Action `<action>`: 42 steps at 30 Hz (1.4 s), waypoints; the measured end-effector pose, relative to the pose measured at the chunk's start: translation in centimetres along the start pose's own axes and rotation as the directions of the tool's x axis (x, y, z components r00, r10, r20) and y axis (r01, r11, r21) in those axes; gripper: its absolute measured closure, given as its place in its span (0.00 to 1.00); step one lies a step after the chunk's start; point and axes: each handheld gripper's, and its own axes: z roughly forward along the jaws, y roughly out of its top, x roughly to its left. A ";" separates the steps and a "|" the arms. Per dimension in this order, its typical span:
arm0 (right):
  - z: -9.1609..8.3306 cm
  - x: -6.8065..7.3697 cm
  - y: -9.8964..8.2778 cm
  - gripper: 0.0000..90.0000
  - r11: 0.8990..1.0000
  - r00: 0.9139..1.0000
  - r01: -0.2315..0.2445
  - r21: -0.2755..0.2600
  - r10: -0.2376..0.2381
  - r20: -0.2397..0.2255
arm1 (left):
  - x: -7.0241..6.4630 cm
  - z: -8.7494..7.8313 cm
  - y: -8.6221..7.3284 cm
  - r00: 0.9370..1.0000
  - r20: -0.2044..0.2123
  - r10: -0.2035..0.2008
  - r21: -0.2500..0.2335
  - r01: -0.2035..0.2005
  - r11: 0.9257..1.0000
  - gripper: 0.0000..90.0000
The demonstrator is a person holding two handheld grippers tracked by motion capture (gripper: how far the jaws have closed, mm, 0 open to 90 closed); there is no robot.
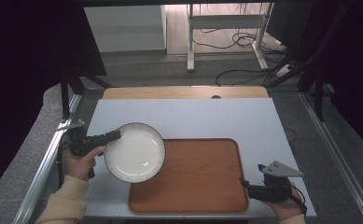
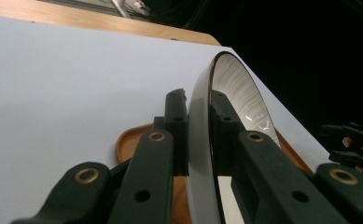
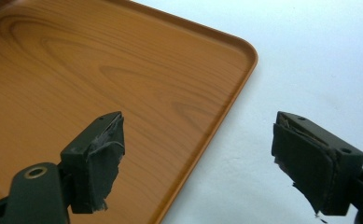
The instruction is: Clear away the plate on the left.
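A white plate (image 1: 135, 151) with a dark ribbed rim hangs over the left edge of the brown wooden tray (image 1: 198, 177). My left gripper (image 1: 115, 136) is shut on the plate's upper left rim. In the left gripper view the plate (image 2: 202, 140) stands edge-on, clamped between the two black jaws, with the tray (image 2: 130, 142) below. My right gripper (image 1: 245, 183) rests at the tray's right front corner. Its jaws stand wide open in the right gripper view (image 3: 198, 163), one over the tray (image 3: 100, 70) and one over the white surface, nothing between them.
The tray lies on a white mat (image 1: 193, 116) covering the table, with a wooden strip (image 1: 184, 92) along the far edge. Metal rails (image 1: 48, 158) run down both sides. Beyond the table a desk frame (image 1: 226, 28) and cables lie on the floor.
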 end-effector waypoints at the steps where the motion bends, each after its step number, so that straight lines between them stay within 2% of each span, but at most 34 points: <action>1: 0.0 0.0 0.0 0.20 1.000 1.000 0.001 -0.001 -0.001 -0.001 | -0.1 0.2 0.0 1.000 0.001 0.004 0.001 -0.004 1.000 0.90; 23: 0.0 0.0 0.0 0.20 1.000 1.000 0.002 0.000 -0.002 -0.003 | -3.1 4.9 -0.3 0.996 0.075 0.044 0.094 -0.051 0.994 0.90; 42: 0.0 0.0 0.0 0.20 1.000 1.000 0.002 -0.003 -0.002 -0.003 | -4.9 7.8 -0.5 0.992 0.115 0.059 0.129 -0.074 0.989 0.90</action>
